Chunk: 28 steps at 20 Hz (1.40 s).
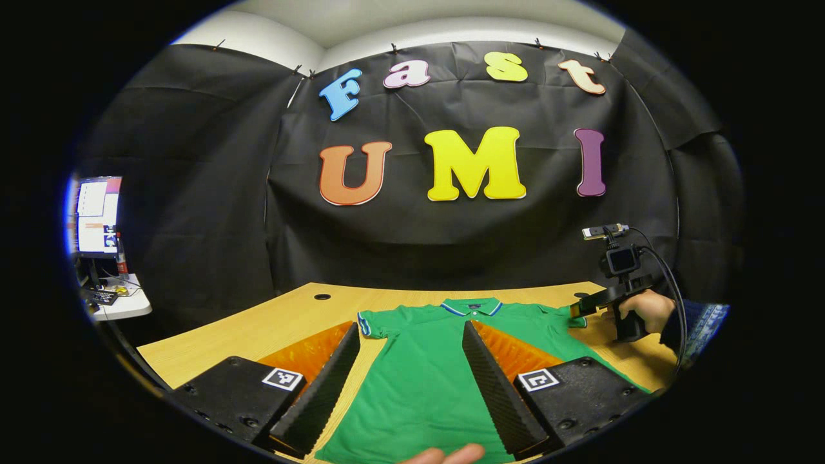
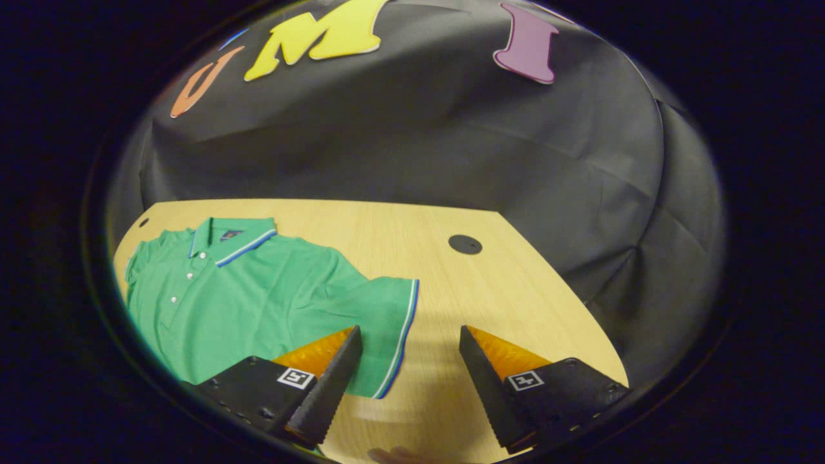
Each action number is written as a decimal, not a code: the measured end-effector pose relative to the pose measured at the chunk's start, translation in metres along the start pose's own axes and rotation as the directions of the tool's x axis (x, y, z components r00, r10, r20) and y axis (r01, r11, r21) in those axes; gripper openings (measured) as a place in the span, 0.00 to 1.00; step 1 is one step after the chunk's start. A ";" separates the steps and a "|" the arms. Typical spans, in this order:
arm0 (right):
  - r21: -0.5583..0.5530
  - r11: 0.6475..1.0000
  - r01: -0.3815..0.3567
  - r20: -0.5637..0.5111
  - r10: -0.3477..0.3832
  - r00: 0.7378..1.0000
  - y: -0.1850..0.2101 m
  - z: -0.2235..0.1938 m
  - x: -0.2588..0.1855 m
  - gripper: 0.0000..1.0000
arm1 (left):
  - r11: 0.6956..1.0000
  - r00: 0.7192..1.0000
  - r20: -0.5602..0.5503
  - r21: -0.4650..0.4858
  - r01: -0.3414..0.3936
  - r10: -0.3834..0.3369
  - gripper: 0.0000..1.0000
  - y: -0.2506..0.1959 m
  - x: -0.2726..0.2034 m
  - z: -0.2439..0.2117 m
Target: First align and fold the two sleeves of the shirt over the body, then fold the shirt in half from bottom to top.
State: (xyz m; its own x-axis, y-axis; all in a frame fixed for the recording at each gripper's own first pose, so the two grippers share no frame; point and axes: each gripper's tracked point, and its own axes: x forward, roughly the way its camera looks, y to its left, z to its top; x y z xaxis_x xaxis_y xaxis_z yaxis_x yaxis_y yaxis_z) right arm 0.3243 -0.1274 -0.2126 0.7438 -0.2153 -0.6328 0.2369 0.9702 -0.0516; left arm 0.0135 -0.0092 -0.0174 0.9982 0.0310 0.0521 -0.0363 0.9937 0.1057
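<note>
the left gripper view sits low at the table's point(image 1: 303, 309) near edge, facing 12 o'clock toward the back wall, close over the shirt point(image 1: 425, 380). the right gripper view hangs above the table's right part, tilted down, shirt at its 9 o'clock. both views share the shirt's collar, right sleeve and tabletop.

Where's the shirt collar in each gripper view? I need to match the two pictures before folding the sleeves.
Left gripper view: the collar sits centre, at the far end of the green shirt, beyond the open left gripper.
Right gripper view: the collar sits upper left, far left of the open right gripper.
Shared landmark: the wooden table.
</note>
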 end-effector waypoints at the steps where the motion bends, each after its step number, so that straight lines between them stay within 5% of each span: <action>1: 0.040 0.999 -0.036 0.018 0.035 0.999 0.001 0.007 -0.001 0.90 | 1.000 1.000 0.003 -0.003 0.003 -0.003 1.00 0.000 0.000 0.001; 3: 0.123 0.987 -0.102 -0.009 0.104 0.995 0.014 0.001 0.006 0.72 | 1.000 1.000 0.004 -0.010 -0.001 0.001 1.00 0.005 0.001 0.000; 4: 0.144 0.983 -0.116 -0.001 0.117 0.993 0.017 0.002 0.007 0.49 | 1.000 1.000 -0.001 -0.014 -0.002 0.002 1.00 0.007 0.002 -0.001; 6: 0.151 0.978 -0.141 0.007 0.141 0.990 0.020 0.001 0.006 0.22 | 1.000 1.000 -0.007 -0.017 -0.002 0.002 1.00 0.010 0.003 -0.003; 9: 0.111 0.984 -0.141 0.017 0.140 0.990 0.023 0.003 0.006 0.01 | 1.000 1.000 -0.017 -0.021 -0.001 0.001 1.00 0.011 0.004 -0.006; 18: -0.135 0.990 -0.050 0.133 0.068 0.989 0.035 0.037 -0.024 0.00 | 1.000 0.998 -0.058 -0.014 -0.003 0.003 1.00 0.011 0.011 -0.022; 28: -0.202 0.958 -0.202 0.253 0.250 0.934 0.118 0.070 -0.077 0.00 | 0.999 0.990 -0.137 -0.027 -0.037 0.033 1.00 0.020 0.020 -0.046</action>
State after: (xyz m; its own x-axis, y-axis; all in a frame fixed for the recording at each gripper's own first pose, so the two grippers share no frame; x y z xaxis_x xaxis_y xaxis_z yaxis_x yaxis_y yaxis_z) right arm 0.3388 -0.0037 -0.1154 0.9127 0.0133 -0.4083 -0.0492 0.9958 -0.0774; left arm 0.0353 0.0165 -0.0597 0.9937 0.0780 -0.0806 -0.0718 0.9944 0.0773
